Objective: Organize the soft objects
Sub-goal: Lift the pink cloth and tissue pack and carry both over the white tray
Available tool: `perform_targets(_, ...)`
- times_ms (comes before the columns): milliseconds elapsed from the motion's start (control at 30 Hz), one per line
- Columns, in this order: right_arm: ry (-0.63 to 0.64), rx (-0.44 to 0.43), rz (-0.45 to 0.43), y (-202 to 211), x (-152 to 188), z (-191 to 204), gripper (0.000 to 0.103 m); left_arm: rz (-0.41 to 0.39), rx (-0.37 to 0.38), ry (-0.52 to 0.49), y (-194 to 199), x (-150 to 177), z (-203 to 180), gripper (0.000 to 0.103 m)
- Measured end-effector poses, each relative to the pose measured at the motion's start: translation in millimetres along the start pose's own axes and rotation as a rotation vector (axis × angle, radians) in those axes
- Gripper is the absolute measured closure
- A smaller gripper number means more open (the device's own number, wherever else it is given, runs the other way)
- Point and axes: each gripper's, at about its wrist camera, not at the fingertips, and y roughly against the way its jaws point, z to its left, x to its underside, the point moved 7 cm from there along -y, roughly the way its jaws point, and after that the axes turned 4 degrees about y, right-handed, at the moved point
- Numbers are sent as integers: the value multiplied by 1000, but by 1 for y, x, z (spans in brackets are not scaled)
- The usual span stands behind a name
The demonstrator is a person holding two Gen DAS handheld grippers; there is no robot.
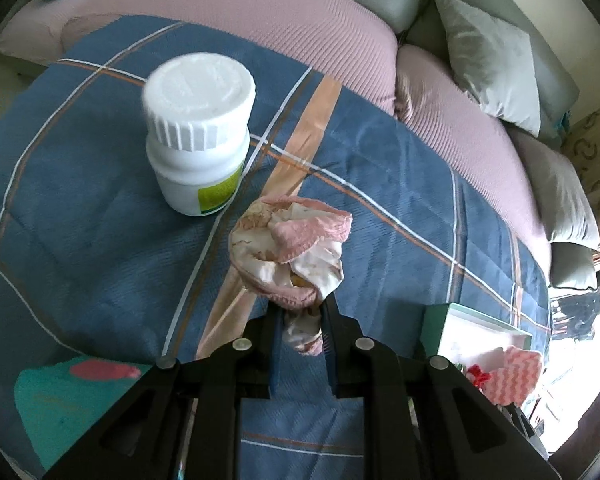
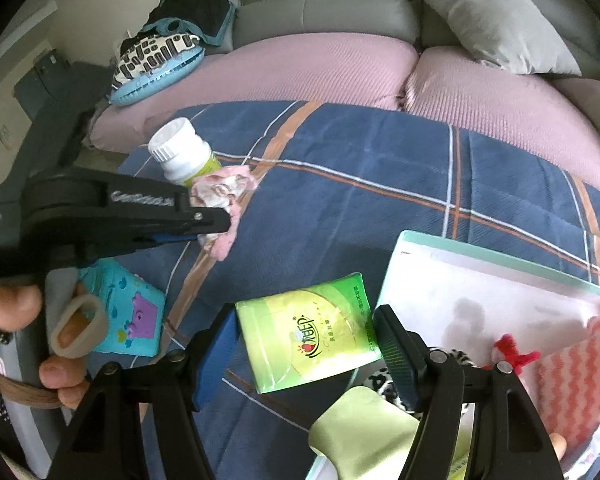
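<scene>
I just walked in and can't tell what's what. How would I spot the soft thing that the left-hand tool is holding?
Find the blue plaid blanket spread over the sofa, then the white bottle standing on it. Just beside the bottle, the left gripper pinches a crumpled pink-and-white cloth. Unlike the hard bottle and the flat green tissue pack, it is a floppy bundle with pink edging.

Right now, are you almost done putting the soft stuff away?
Partway. The pink zigzag cloth and a red bow already sit in the white box. The left gripper holds the pink-and-white cloth. The right gripper, jaws open, frames the green tissue pack left on the blanket.
</scene>
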Motion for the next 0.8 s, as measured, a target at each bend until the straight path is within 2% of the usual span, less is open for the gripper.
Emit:
perform_targets(333,-34,2,-71,27,-9,-11,32,-88,54,-6,41,2,-10,85)
perform_targets(500,-54,16,-127,49,-15,-19,32,-155,91,-29,75,0,-23,85)
perform_targets(800,-103,81,-210,95,-14,-47,32,-232,141,-94,122,12,-50,85)
